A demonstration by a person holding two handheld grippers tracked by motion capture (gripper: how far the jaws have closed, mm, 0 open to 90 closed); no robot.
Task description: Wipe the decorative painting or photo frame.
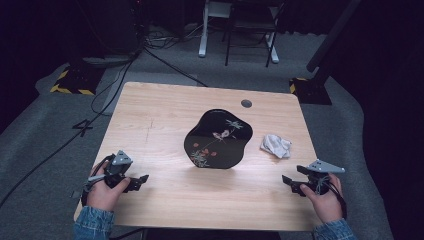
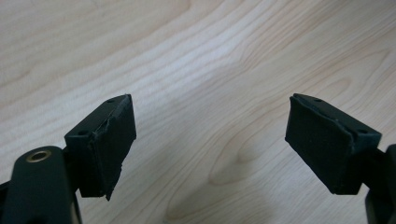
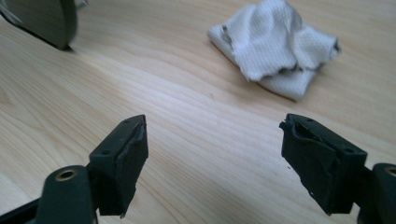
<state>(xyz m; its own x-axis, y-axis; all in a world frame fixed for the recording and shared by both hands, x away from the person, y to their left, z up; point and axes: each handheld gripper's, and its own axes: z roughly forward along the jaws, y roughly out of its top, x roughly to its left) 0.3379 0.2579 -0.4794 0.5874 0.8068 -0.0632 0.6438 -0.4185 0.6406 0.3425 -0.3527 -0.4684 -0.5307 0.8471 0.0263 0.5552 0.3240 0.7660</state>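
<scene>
A black lacquer tray [image 1: 218, 140] with a painted bird and flowers lies in the middle of the wooden table [image 1: 165, 115]. A crumpled white cloth [image 1: 275, 145] sits to its right, and the right gripper view shows the cloth [image 3: 275, 46] ahead of the jaws, with the tray's edge [image 3: 44, 21] at top left. My left gripper [image 1: 145, 178] rests low near the front left of the table, open over bare wood [image 2: 210, 126]. My right gripper [image 1: 284, 179] is near the front right, open, with nothing between its pads [image 3: 128, 163].
A small grey round cap [image 1: 246, 103] is set in the table at the back. Beyond the table are cables on the grey floor [image 1: 45, 125], a chair frame [image 1: 250, 30] and yellow-black marked bases [image 1: 70, 82]. Bare wood surrounds both grippers.
</scene>
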